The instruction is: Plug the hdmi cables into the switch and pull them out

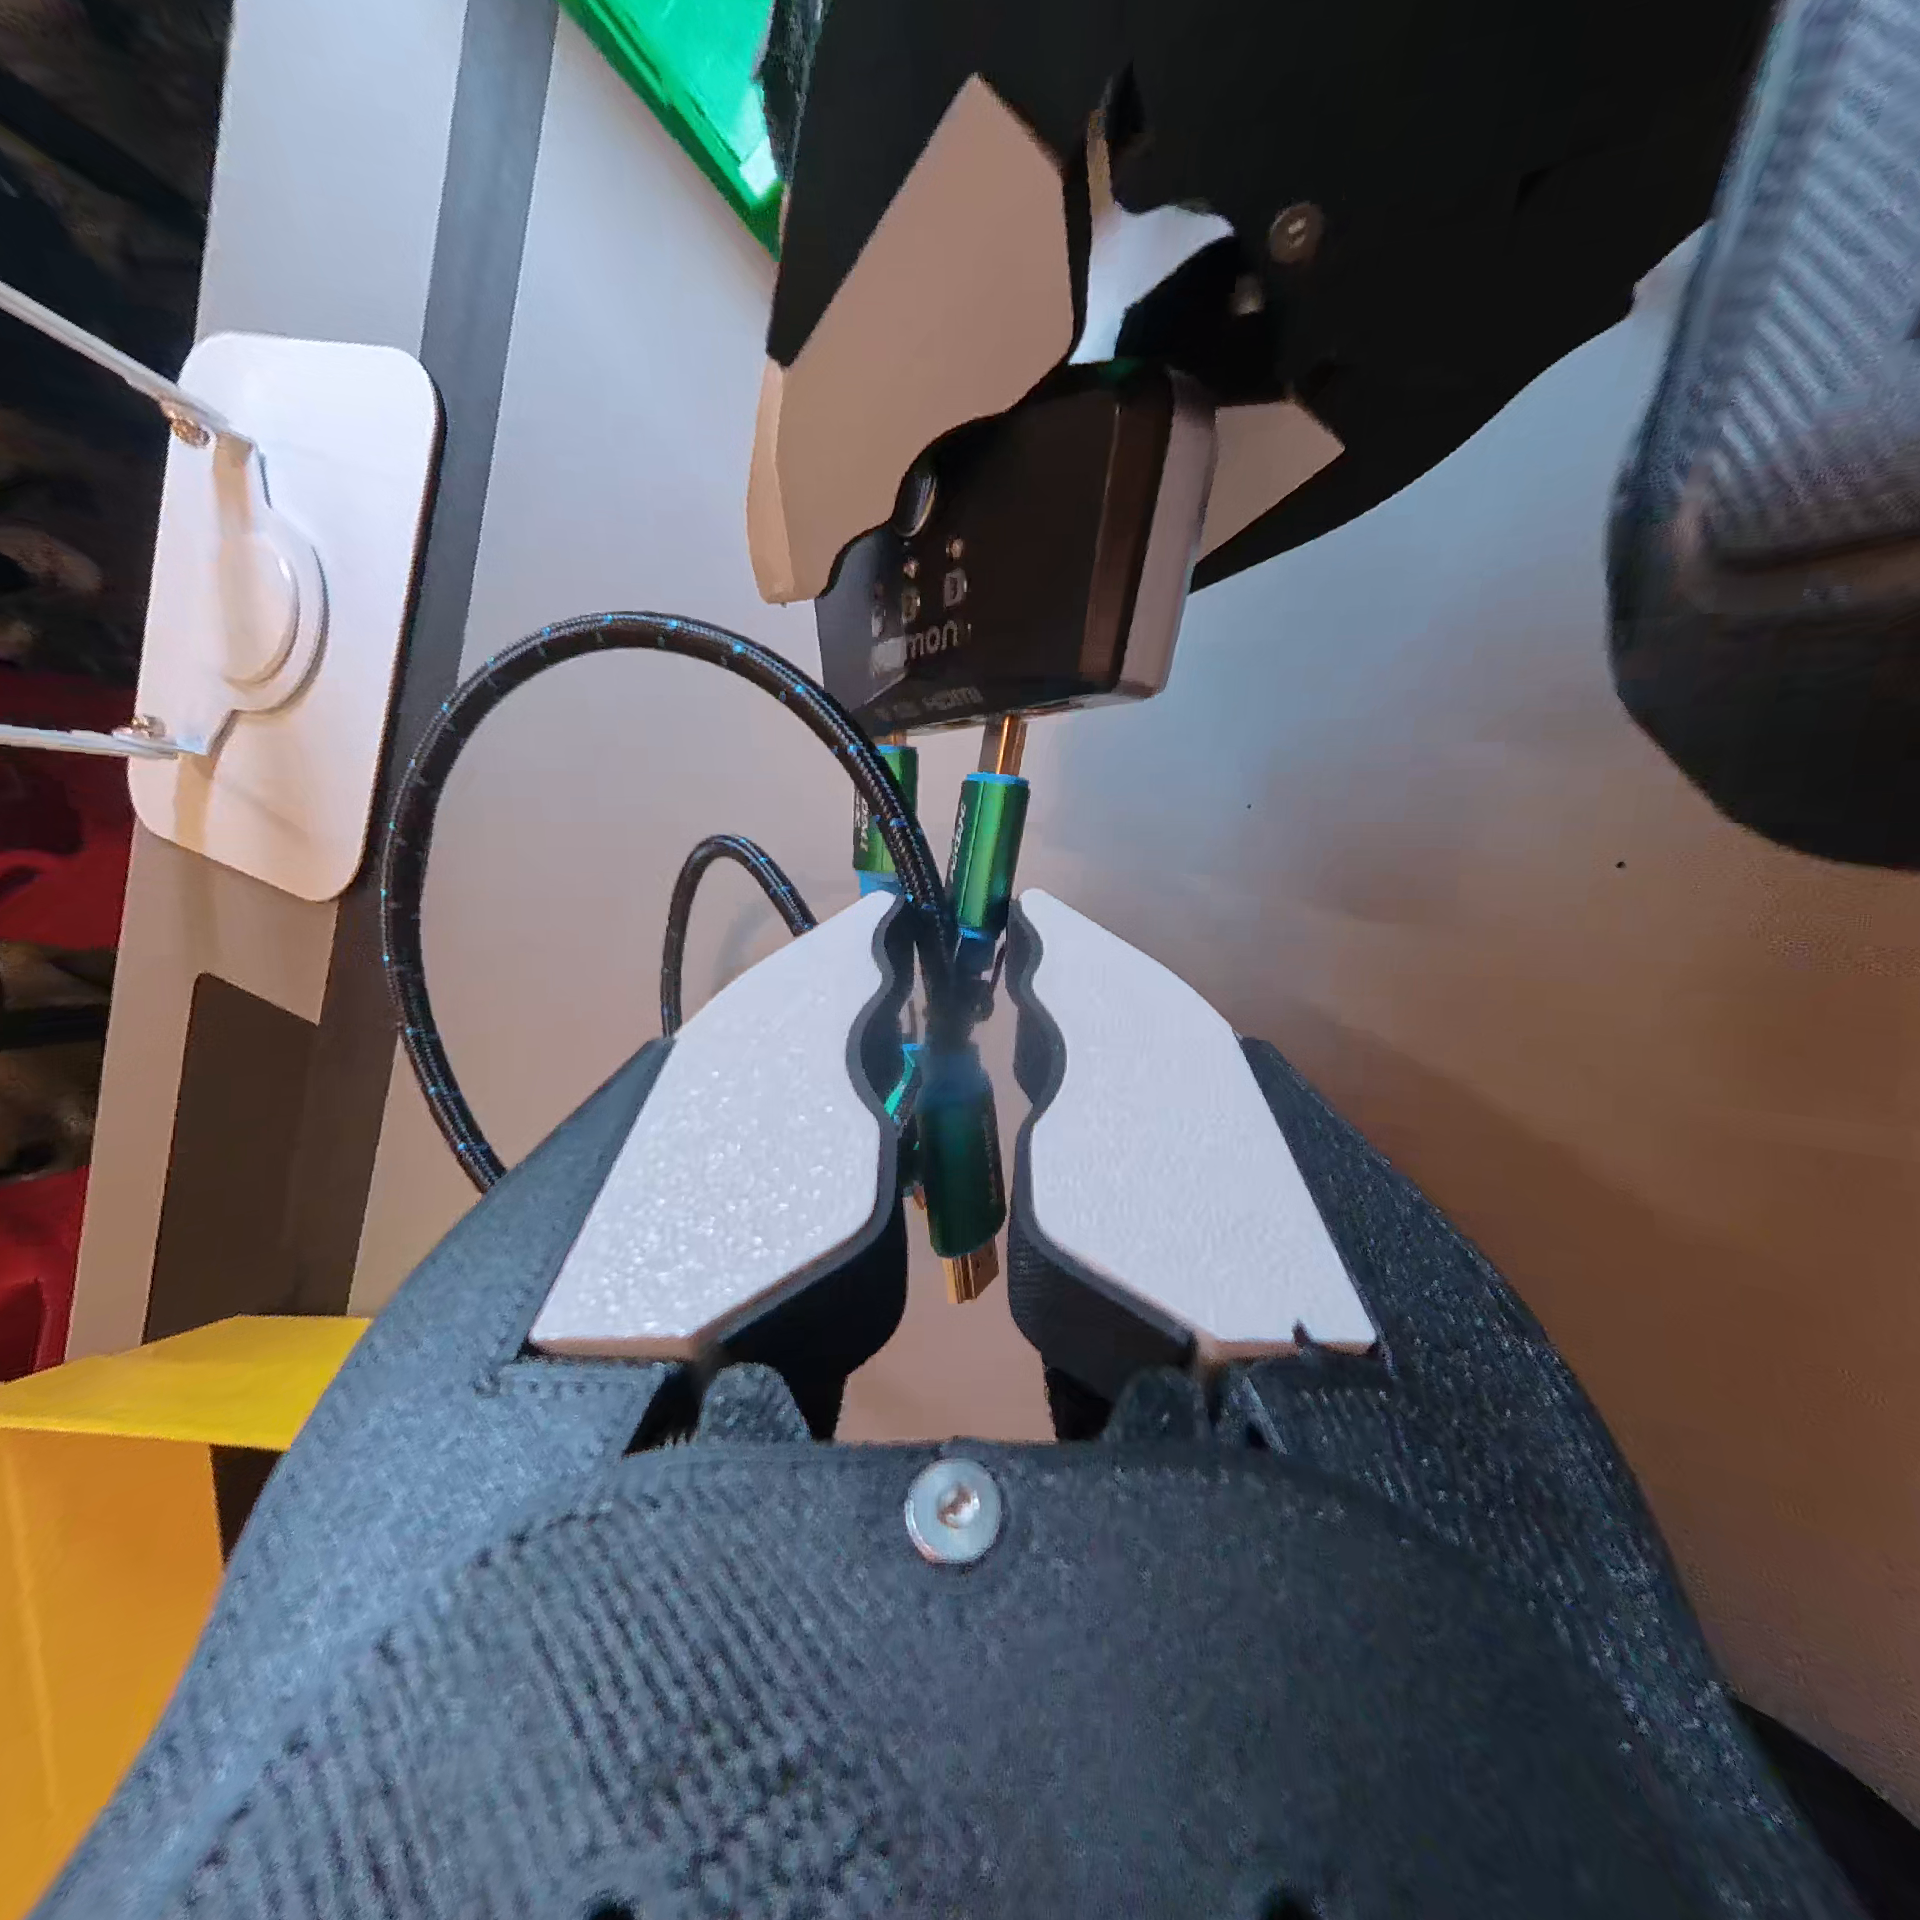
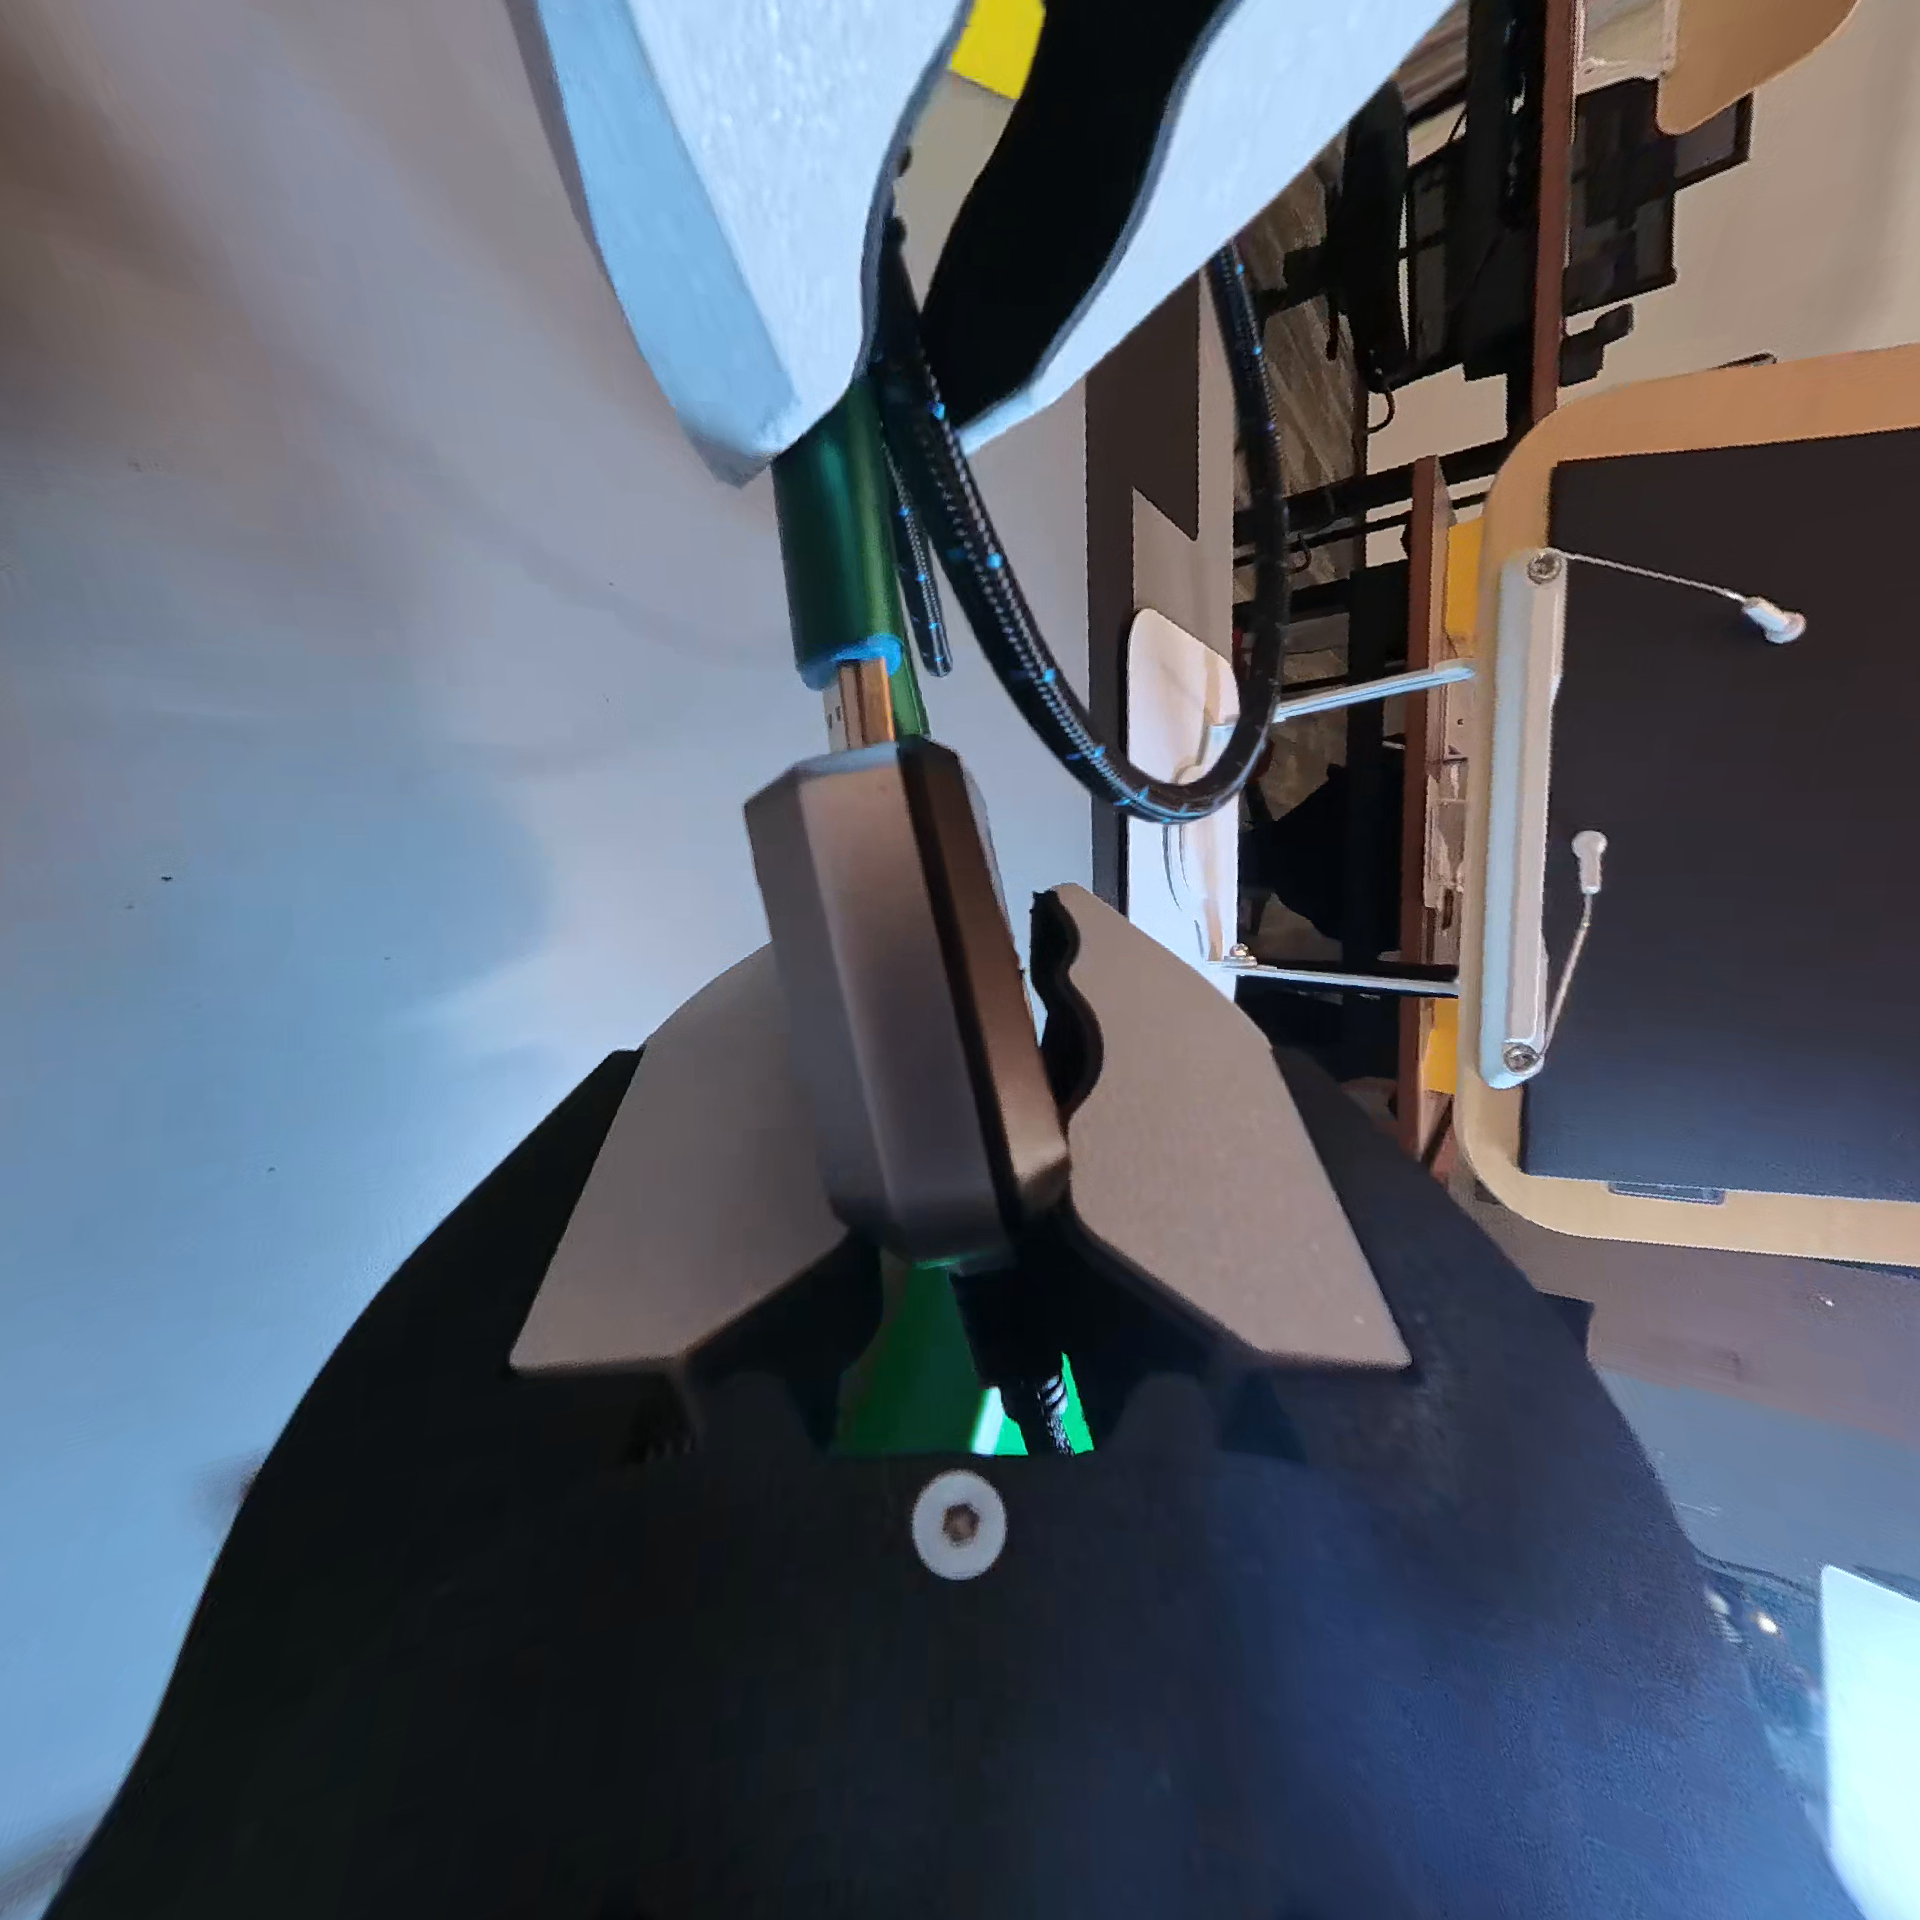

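The black HDMI switch [image 1: 1018, 582] is clamped between the fingers of my right gripper [image 1: 997, 499]; in the right wrist view the switch [image 2: 904, 987] fills the gap of the right gripper [image 2: 935, 935]. My left gripper [image 1: 956, 920] is shut on the rear of a green HDMI plug [image 1: 987, 842], whose gold tip sits partly in a port with metal still showing. The right wrist view shows that plug [image 2: 831, 540] coming out of the left gripper [image 2: 862, 416]. A second green plug [image 1: 888, 800] sits in the neighbouring port. A third, loose plug [image 1: 961, 1174] hangs between the left fingers.
Braided black cable [image 1: 436, 831] loops to the left over the white table [image 1: 1351, 935]. A white bracket [image 1: 281, 613] sits on the table edge, a yellow box [image 1: 104, 1507] lies near left. A wood-rimmed dark panel [image 2: 1662, 831] stands at the right. The gap from one gripper's tips to the other's is roughly 7 centimeters. The wood-rimmed dark panel [image 2: 1662, 831] lies around 30 centimeters away from my right fingertips.
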The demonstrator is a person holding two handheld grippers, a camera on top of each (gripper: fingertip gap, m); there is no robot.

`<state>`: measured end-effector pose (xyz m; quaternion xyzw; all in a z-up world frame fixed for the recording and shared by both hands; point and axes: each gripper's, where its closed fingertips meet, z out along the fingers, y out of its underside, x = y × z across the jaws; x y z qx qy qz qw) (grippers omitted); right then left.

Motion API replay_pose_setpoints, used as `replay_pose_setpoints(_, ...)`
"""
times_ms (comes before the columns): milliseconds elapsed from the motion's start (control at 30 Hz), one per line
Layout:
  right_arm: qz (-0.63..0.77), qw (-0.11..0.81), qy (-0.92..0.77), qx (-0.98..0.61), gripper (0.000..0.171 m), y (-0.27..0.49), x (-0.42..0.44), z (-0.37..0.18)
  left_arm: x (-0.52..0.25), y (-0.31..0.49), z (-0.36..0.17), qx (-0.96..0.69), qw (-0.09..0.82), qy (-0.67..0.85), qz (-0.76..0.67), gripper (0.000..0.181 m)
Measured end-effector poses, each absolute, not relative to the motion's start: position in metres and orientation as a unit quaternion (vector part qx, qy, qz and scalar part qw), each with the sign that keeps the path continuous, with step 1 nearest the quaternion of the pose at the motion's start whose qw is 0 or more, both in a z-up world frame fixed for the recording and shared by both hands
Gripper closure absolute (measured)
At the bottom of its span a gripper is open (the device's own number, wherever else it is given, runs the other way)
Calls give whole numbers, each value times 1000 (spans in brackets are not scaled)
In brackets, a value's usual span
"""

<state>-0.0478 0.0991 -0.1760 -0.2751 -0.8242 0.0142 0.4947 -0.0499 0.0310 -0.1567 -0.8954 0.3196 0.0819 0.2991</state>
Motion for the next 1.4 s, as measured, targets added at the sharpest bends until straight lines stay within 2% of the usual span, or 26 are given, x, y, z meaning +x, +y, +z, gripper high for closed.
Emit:
replay_pose_setpoints(533, 102, 443, -820, -348, 141, 97, -42, -180, -45, 37, -135, -866, 354, 337, 100, 164)
replay_pose_setpoints(1033, 82, 422, -827, -363, 141, 100, -42, -194, -42, 34, -146, -882, 334, 325, 65, 165)
replay_pose_setpoints(1400, 111, 399, -832, -369, 141, 91, -42, -201, -46, 34, -151, -884, 317, 331, 95, 165)
